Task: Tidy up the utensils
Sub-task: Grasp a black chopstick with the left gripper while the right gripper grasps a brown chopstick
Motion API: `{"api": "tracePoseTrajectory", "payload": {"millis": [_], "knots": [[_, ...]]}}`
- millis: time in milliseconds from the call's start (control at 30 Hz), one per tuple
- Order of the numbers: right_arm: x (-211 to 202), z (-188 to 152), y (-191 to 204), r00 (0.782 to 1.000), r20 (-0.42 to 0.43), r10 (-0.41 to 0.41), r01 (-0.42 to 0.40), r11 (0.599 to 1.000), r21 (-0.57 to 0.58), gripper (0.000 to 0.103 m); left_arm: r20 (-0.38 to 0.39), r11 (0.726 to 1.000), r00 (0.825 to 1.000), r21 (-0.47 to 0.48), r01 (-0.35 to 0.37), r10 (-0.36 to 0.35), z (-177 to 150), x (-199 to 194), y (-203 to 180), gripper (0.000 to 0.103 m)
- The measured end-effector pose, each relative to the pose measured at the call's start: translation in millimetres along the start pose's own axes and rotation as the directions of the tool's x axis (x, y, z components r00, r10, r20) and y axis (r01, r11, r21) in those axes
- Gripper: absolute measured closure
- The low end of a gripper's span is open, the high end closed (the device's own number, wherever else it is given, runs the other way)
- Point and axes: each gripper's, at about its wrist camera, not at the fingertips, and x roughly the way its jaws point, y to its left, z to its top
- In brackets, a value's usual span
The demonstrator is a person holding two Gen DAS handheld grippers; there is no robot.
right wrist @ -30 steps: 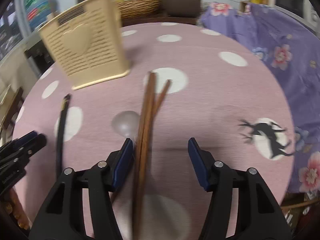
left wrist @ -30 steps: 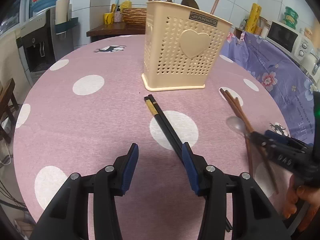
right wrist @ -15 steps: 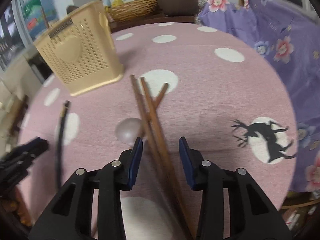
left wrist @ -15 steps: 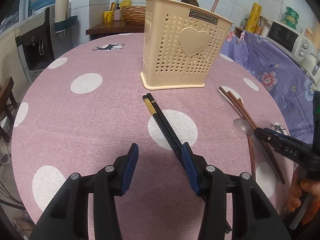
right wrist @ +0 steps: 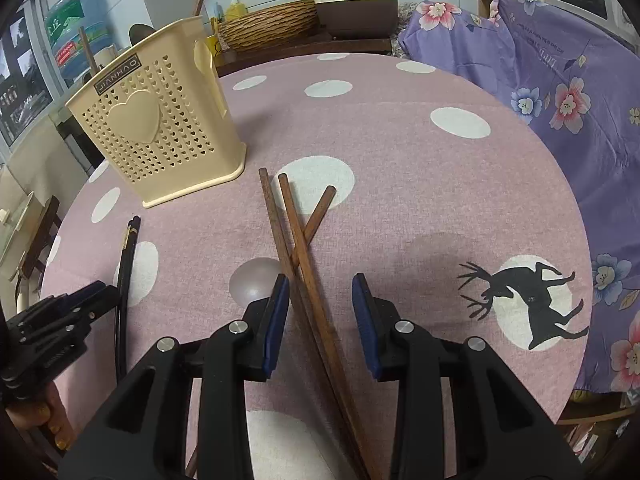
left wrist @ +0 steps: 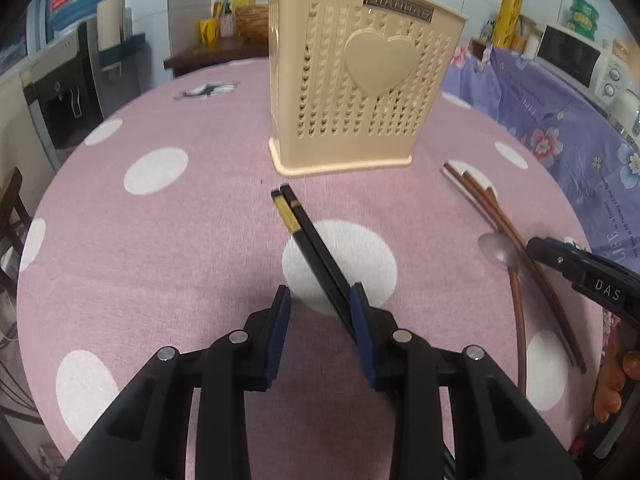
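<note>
A: Free room ahead of my left hand-held gripper?

B: Bare table to its left. Straight ahead the utensil basket blocks the way.

A: To the right?

B: Brown chopsticks and a clear spoon lie there under my right hand-held gripper.

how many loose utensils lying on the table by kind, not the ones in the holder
black chopsticks: 2
brown wooden chopsticks: 2
wooden-handled spoon with pale bowl: 1
total: 5
</note>
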Motion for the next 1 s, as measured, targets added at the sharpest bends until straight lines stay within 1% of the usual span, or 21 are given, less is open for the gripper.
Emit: {"api": "tracePoseTrajectory", "payload": {"millis": [67, 133, 200, 267, 300, 367, 467, 500, 567, 600, 667, 700, 767, 900, 1000], "knots": [[0.3, -0.3, -0.7, 1.0, -0.001, -0.006, 0.006, 1.0, -0.003, 0.069, 0.001, 0.999, 1.0, 0.015, -0.029, 0.029, -0.4, -2.1, 1.3, 0.071], [-0.1, 0.1, -2.2, 1.0, -0.002, -0.008, 0.008, 1.0, -0.006, 0.069, -0.023, 0.996, 0.996, 0.014, -0.09, 0.09, -1.2, -2.0, 10.2, 0.074], [-1.2, 1.2, -3.5, 1.0, 0.002, -0.01, 0.01, 1.0, -0.017, 0.069, -0.025, 0.998, 0.998, -0.033, -0.052, 0.051, -2.9, -6.6, 26.5, 0.075], [-1.0, 3.7, -4.1, 1.0, 0.006, -0.016, 0.016, 1.0, -0.027, 0.069, -0.024, 0.993, 1.0, -0.121, -0.002, -0.001, -1.4, -13.2, 43.0, 0.075], [-0.3, 4.9, -4.0, 1.0, 0.006, -0.014, 0.014, 0.999, -0.03, 0.069, -0.012, 0.991, 1.0, -0.133, 0.004, -0.005, 0.1, -15.6, 44.6, 0.075], [0.9, 6.5, -3.3, 1.0, 0.005, -0.008, 0.009, 0.999, -0.032, 0.069, 0.008, 0.993, 1.0, -0.118, 0.0, 0.001, 3.4, -18.0, 38.3, 0.075], [-0.1, 6.0, -2.5, 1.0, 0.008, -0.004, 0.004, 1.0, -0.027, 0.069, -0.007, 0.995, 0.998, -0.086, 0.058, -0.059, 6.3, -11.7, 17.9, 0.075], [-0.6, 5.2, -2.7, 1.0, 0.008, -0.001, 0.001, 1.0, -0.022, 0.069, -0.012, 0.997, 0.999, -0.064, 0.045, -0.046, 5.3, -8.3, 10.7, 0.075], [-1.7, 3.5, -2.8, 1.0, 0.007, 0.0, 0.0, 1.0, -0.018, 0.069, -0.024, 1.0, 1.0, -0.021, -0.002, 0.002, 2.5, 0.3, -2.1, 0.074], [-2.0, 3.0, -2.3, 1.0, 0.007, 0.0, 0.0, 1.0, -0.018, 0.069, 0.001, 1.0, 1.0, -0.016, -0.025, 0.025, 1.5, -0.4, -4.5, 0.073], [-2.2, 1.9, -1.4, 1.0, 0.005, -0.001, 0.001, 1.0, -0.022, 0.069, 0.012, 0.996, 0.996, 0.022, -0.086, 0.085, -1.0, -0.8, -10.4, 0.072], [-2.0, 1.9, -1.4, 1.0, 0.006, -0.002, 0.002, 1.0, -0.025, 0.069, 0.012, 0.996, 0.996, 0.025, -0.087, 0.087, -1.0, -0.9, -9.0, 0.072], [-1.2, 2.4, -2.7, 1.0, 0.007, -0.005, 0.006, 1.0, -0.026, 0.069, -0.001, 0.997, 0.997, 0.006, -0.078, 0.078, -0.7, -2.5, -1.1, 0.071], [-1.0, 4.3, -7.4, 1.0, 0.011, -0.009, 0.009, 1.0, -0.028, 0.069, -0.03, 0.994, 0.998, -0.093, -0.058, 0.055, 0.9, -5.6, 30.1, 0.072], [-1.0, 7.8, -9.5, 1.0, 0.018, 0.009, -0.008, 0.999, -0.039, 0.069, -0.024, 0.985, 1.0, -0.169, -0.023, 0.019, -0.1, -7.9, 44.0, 0.071]]}}
